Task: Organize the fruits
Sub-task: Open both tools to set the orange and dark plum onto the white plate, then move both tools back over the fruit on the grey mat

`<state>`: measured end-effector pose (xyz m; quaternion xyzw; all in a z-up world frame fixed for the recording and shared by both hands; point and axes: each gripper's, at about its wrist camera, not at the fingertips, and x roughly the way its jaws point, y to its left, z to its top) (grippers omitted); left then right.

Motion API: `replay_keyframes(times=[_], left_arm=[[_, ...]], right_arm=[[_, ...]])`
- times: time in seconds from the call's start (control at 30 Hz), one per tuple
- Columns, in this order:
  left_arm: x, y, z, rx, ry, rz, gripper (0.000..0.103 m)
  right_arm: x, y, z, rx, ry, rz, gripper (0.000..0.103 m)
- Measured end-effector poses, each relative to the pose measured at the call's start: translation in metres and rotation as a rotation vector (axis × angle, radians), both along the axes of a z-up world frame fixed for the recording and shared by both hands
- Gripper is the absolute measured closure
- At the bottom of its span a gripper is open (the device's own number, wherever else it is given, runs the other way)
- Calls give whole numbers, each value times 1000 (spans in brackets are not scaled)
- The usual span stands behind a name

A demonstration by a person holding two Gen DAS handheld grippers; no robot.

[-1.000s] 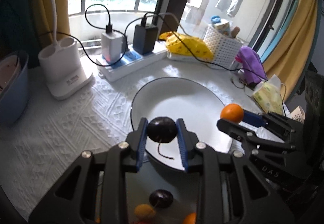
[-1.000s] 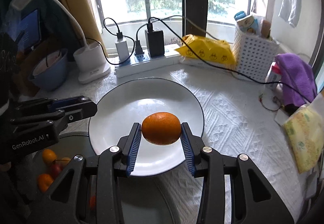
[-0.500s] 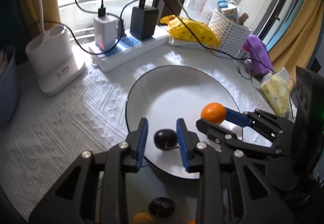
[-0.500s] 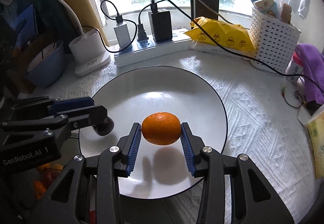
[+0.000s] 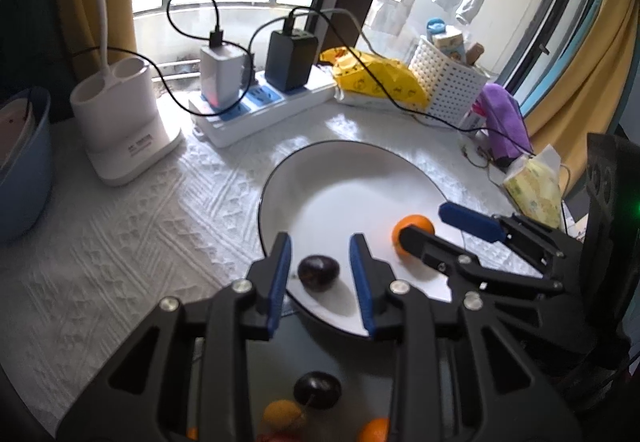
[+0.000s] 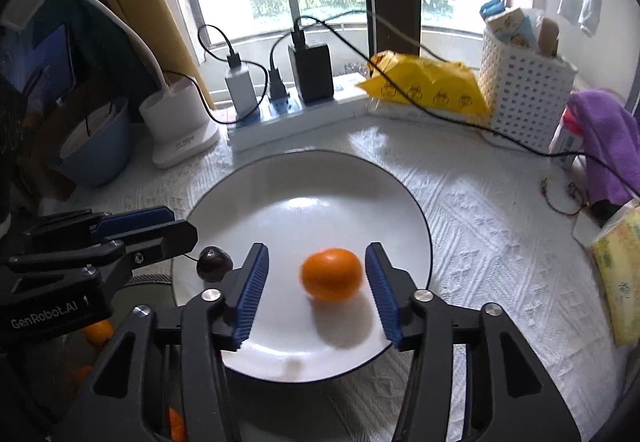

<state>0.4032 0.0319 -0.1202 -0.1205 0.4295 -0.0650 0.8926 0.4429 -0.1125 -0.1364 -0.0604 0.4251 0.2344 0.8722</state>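
Three more fruits (image 5: 318, 390) under left view's plate (image 5: 360, 170).

A white textured tablecloth (image 6: 472, 210) (covering the table) carries a plate (image 6: 256, 198), power strip (image 6: 288, 122) and basket (image 6: 524, 90).

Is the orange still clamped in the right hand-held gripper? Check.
No, the orange lies on the white plate, clear of both pads of the right hand-held gripper.

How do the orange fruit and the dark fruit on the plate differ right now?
The orange fruit is bright orange and clearly bigger; the dark fruit is near-black and carries a thin stem. The orange fruit sits further in on the plate, between the right tongs; the dark fruit lies near the rim, between the left tongs. Both rest on the plate, ungripped.
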Motion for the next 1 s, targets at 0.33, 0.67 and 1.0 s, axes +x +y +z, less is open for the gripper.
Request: replay_keyframes(times=[0.33,0.67,1.0], left_arm=[[-34,4,25,2,-69,13,62],[-77,10,42,29,-128,32,61],[-117,12,41,58,-134,48,61]], right_arm=[[-28,-2,28,-3,-47,-9,49],[-66,4,51,3,-91,-4,49],[-103,6,57,8,-109,5,49]])
